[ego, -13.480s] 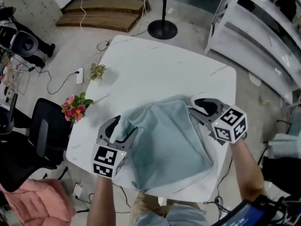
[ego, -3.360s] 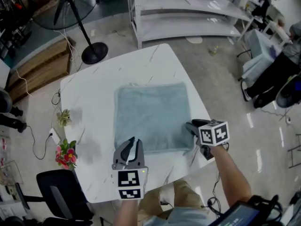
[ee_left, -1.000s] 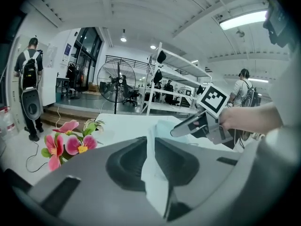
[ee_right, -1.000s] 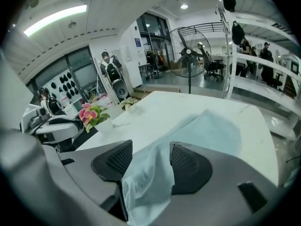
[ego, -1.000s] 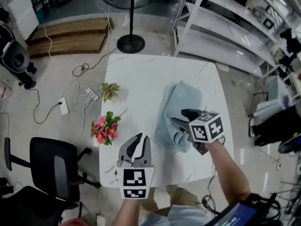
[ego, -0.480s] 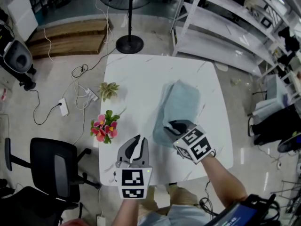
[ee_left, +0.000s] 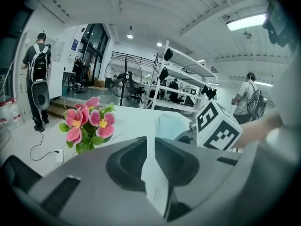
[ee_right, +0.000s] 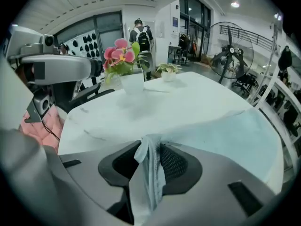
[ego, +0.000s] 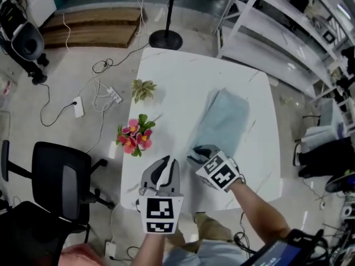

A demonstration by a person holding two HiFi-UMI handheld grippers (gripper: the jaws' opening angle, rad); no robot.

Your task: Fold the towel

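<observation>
pinches near end of folded towel point(ego: 224, 121) in just-lowered right gripper point(ego: 195, 155), jaws easing wider; holds left gripper point(ego: 166, 163) empty, barely apart; readies next fold.

Low in the middle of the head view, the left gripper point(ego: 166, 160) and the right gripper point(ego: 198, 151) have smooth grey plastic jaws. Each carries a white cube point(ego: 161, 215) with black square markers. The right pads point(ee_right: 175, 163) are dark and meshed. The person wears a pale grey-blue garment point(ego: 213, 256).
</observation>
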